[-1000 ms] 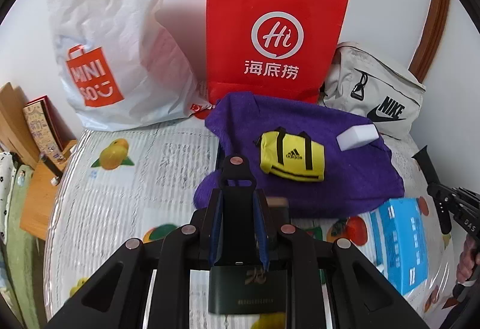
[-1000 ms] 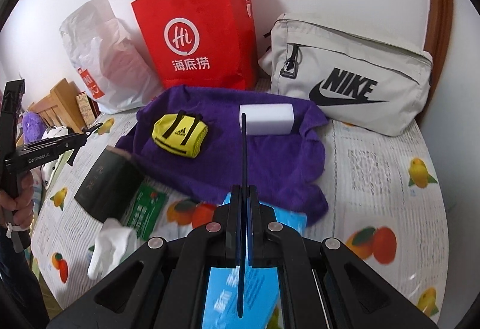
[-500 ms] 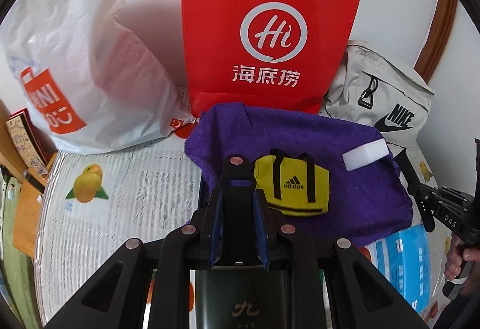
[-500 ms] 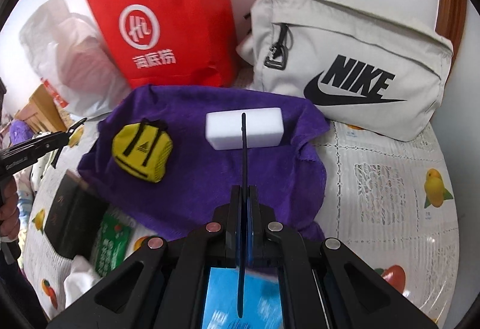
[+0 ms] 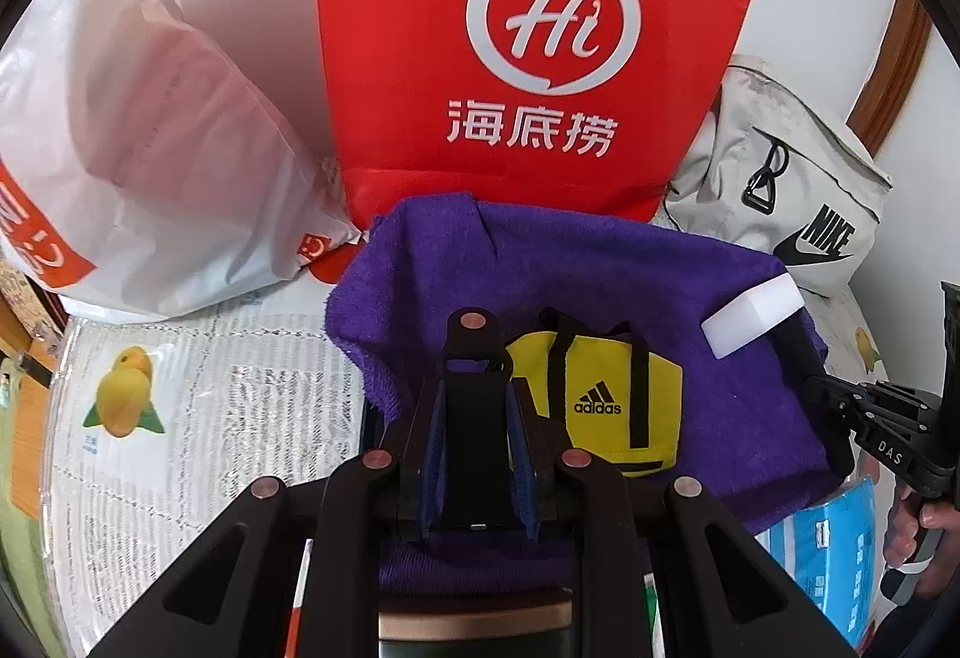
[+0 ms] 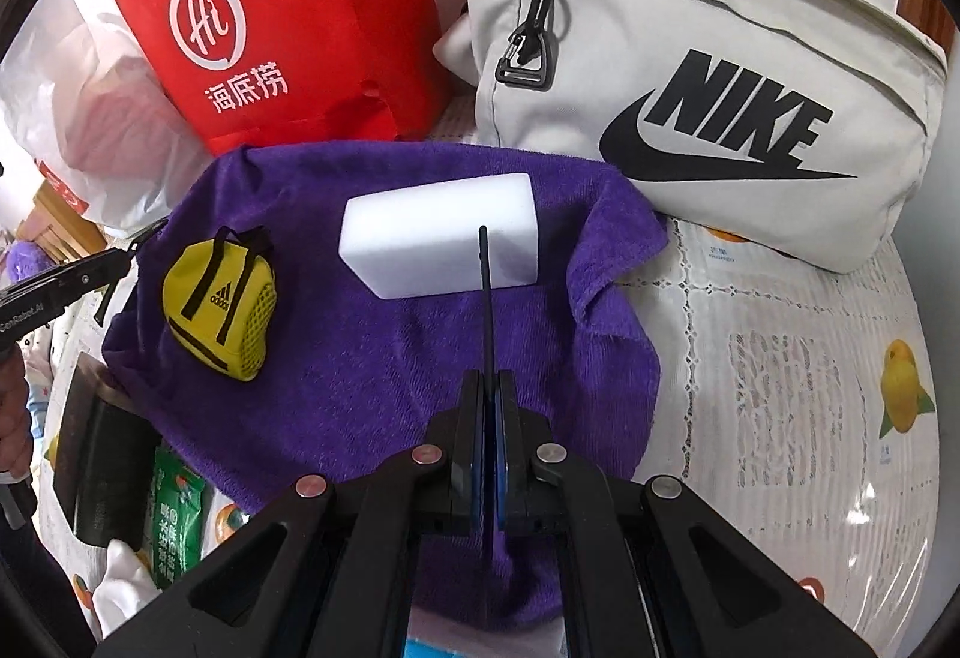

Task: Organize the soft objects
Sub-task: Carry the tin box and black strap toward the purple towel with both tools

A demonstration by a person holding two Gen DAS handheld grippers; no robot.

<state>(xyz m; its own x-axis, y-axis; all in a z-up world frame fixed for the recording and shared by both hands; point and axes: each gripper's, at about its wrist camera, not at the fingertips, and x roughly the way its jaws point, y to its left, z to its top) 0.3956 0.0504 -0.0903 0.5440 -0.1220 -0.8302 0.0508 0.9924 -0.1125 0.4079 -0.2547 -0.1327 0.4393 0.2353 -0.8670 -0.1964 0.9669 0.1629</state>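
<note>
- Fruit-printed plastic cloth (image 6: pixel 804 418) covers the table, which stands against a white wall
- A purple towel (image 6: pixel 384 370) lies spread on it; on the towel rest a small yellow Adidas pouch (image 6: pixel 219 307) to the left and a white foam block (image 6: pixel 438 232) further back, well apart from each other
- Behind the towel a red paper bag (image 5: pixel 534 52) stands upright, with a white plastic shopping bag (image 5: pixel 162 136) on its left and a beige Nike bag (image 6: pixel 696 76) on its right; the towel's back edge touches the red bag's foot
- The right gripper (image 6: pixel 489 418) has its jaws pressed together with nothing between them; its tips hang above the towel, just in front of the foam block
- The left gripper (image 5: pixel 477 412) stands only narrowly parted; whether it holds anything I cannot tell. It hovers over the towel's left part, just beside the yellow pouch
- A dark box (image 6: pixel 102 472) and a green packet (image 6: pixel 174 520) lie off the towel's near left corner
- A blue packet (image 5: pixel 840 544) sits by the towel's near right edge
</note>
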